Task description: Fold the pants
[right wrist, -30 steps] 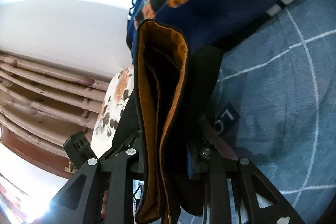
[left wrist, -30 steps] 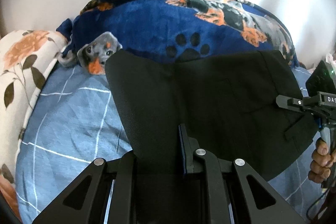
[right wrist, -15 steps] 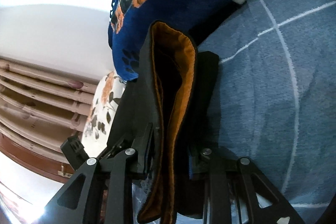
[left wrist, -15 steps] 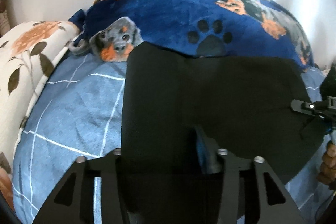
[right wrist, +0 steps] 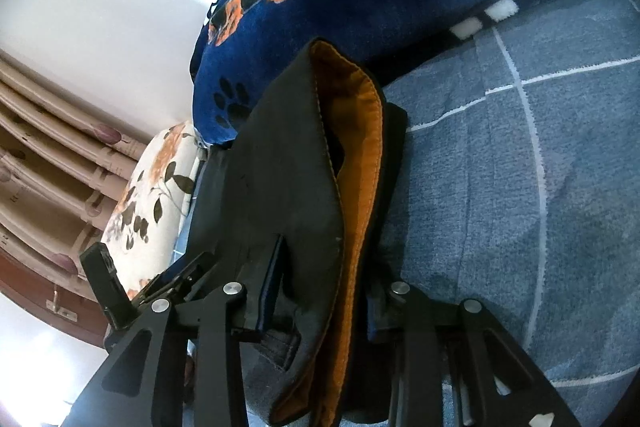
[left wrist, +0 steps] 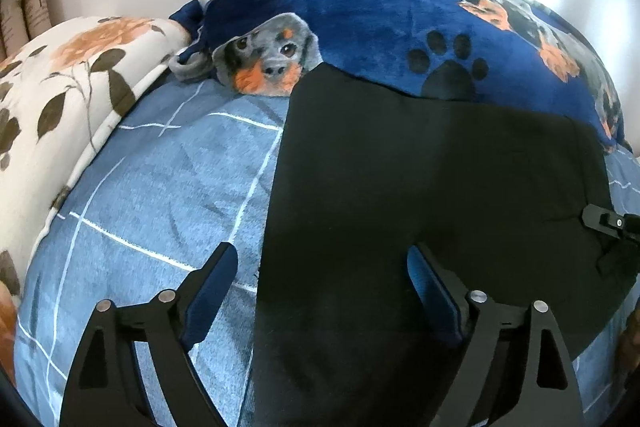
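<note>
step: laying fold down | my left claw (left wrist: 320, 281) opening, black pants (left wrist: 420, 187) on bed beneath, unpinched | right claw (right wrist: 320, 291) opening, waistband (right wrist: 352, 187) between pads | next: I pull clear

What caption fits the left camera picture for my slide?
Left gripper opening over black pants spread on a blue checked bedsheet, beside a puppy-print blanket.

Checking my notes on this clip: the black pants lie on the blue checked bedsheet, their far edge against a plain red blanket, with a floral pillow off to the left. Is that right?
Not quite: the blanket is not plain red. The left wrist view shows it navy blue, printed with dogs and paw prints. The rest holds: the black pants lie on the blue checked bedsheet, far edge against that blanket, with the floral pillow to the left.
</note>
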A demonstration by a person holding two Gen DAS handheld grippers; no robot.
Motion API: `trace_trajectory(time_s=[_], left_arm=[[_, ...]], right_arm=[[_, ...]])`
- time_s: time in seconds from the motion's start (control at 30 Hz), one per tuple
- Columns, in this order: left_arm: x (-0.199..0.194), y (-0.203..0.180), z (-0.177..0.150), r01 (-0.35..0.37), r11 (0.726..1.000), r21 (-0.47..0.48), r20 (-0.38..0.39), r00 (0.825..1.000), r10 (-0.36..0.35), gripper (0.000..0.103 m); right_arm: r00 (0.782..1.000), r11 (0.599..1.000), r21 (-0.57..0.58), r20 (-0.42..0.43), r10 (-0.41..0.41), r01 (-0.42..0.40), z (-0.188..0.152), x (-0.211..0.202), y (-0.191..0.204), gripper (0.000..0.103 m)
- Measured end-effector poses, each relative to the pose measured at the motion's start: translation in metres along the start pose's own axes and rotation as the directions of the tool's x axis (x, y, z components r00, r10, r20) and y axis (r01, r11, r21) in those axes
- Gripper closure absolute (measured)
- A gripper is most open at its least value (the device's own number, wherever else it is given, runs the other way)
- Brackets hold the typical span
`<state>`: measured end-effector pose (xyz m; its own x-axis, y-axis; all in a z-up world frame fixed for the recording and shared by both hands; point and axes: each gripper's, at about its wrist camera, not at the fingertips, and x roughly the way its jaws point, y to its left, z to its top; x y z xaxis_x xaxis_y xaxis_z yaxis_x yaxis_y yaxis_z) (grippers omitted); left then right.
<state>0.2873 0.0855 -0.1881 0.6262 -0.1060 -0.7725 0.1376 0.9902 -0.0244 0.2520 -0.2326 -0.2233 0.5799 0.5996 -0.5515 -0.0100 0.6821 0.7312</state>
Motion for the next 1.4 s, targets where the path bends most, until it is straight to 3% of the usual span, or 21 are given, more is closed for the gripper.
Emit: trace_trajectory(time_s=[0.23,0.5,0.6,0.8,0.87,1.0,1.17,1.4], left_arm=[[0.004,0.01,0.001,0.015,0.998,-0.065,-0.022,1.0,-0.017,0.006],[-0.01,-0.002,-0.001,-0.069,0.998,-0.005,0.028,0.997,0.069,0.006],[-0.026,-0.006,-0.007,-0.118,0.993,0.016,0.072,0.991,0.117,0.006],[-0.057,-0.007,-0.013,-0.124,0.992,0.007,0.096,0.988,0.123,0.006],[-0.069,-0.008,-0.014,-0.137,0.99,0.01,0.107,0.985,0.135,0.006],[-0.103,-0.009,-0.017,-0.133,0.991,0.026,0.162,0.979,0.127,0.006],[-0.148,-0.016,-0.026,-0.145,0.988,0.049,0.246,0.961,0.129,0.004],[-0.204,-0.025,-0.035,-0.102,0.995,0.015,0.332,0.939,0.092,0.0]], right_arm=[[1.0,1.0,-0.014,0.026,-0.006,0.006,-0.005,-0.002,0.0,0.073],[0.997,0.998,-0.034,0.06,-0.044,0.046,-0.01,-0.004,0.007,0.067],[0.993,0.994,-0.067,0.082,-0.084,0.09,-0.014,-0.004,0.017,0.059],[0.981,0.959,-0.21,0.094,-0.171,0.188,-0.021,0.006,0.045,0.032],[0.969,0.936,-0.255,0.099,-0.225,0.244,-0.025,0.009,0.055,0.025],[0.93,0.889,-0.281,0.173,-0.325,0.363,-0.043,-0.007,0.075,0.024],[0.921,0.907,-0.242,0.275,-0.275,0.344,-0.071,-0.054,0.1,0.013],[0.915,0.873,-0.347,0.331,-0.23,0.344,-0.113,-0.097,0.152,0.007]])
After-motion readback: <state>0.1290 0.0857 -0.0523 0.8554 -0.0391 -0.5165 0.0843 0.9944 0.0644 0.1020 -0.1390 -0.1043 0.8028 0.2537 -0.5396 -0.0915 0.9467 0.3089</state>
